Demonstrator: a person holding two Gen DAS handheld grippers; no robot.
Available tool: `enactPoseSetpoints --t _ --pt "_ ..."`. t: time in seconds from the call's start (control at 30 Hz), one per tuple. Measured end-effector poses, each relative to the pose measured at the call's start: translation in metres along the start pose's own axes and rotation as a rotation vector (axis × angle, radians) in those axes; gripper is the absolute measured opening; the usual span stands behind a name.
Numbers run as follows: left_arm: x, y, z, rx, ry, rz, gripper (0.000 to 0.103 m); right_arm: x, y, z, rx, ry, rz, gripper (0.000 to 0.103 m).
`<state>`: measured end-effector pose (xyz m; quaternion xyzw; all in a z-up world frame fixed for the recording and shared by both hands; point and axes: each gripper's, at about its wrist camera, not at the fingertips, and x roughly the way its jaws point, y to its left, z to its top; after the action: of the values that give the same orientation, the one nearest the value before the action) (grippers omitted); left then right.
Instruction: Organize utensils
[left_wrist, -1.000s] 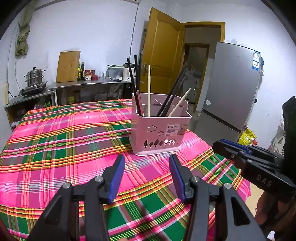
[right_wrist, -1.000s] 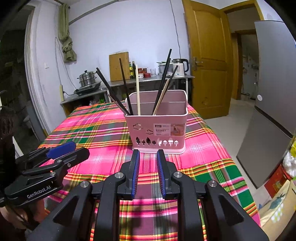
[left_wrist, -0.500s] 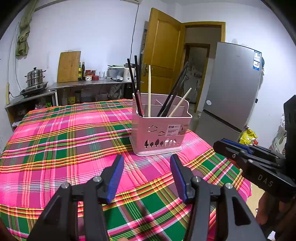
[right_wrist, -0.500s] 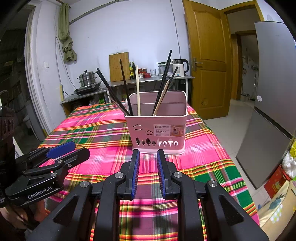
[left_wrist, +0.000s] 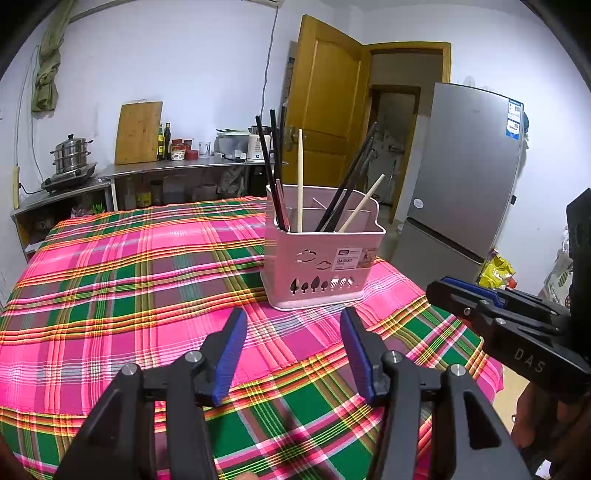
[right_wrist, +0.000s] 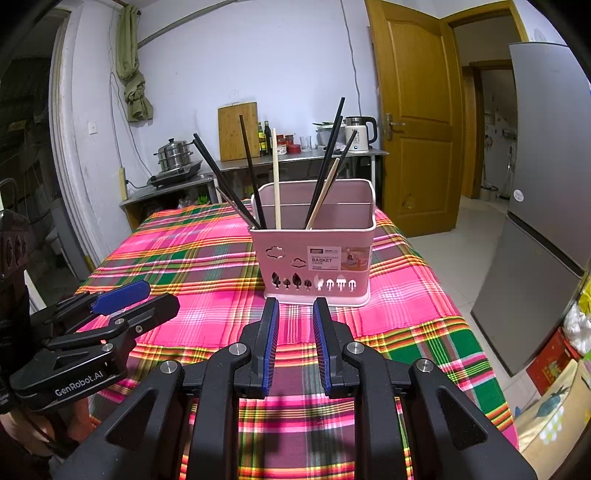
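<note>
A pink utensil basket (left_wrist: 321, 266) (right_wrist: 314, 258) stands upright on the plaid tablecloth (left_wrist: 129, 295). Several black chopsticks (left_wrist: 267, 158) (right_wrist: 251, 166) and two pale wooden chopsticks (left_wrist: 300, 181) (right_wrist: 275, 177) stick up from its compartments. My left gripper (left_wrist: 292, 317) hovers open just in front of the basket with nothing between its blue pads. My right gripper (right_wrist: 296, 306) also points at the basket from close by, its jaws a narrow gap apart and empty. Each gripper shows at the edge of the other's view: the right gripper (left_wrist: 439, 291), the left gripper (right_wrist: 147, 295).
A grey fridge (left_wrist: 465, 177) stands right of the table, beside a yellow door (left_wrist: 321, 110). A metal counter (left_wrist: 177, 168) along the back wall carries a steamer pot (left_wrist: 72, 153), a cutting board (left_wrist: 138, 133), bottles and a kettle (right_wrist: 360, 133).
</note>
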<state>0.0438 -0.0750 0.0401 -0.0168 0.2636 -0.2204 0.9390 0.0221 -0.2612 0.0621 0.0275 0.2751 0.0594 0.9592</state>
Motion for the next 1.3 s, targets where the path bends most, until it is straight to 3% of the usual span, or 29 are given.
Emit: enactPoseSetpoints --t 1.3 --pt "-0.0027 -0.0061 -0.0032 0.027 -0.008 0.023 0.057 -0.0026 -0.0013 -0.0029 -0.004 0.009 -0.003 0.019"
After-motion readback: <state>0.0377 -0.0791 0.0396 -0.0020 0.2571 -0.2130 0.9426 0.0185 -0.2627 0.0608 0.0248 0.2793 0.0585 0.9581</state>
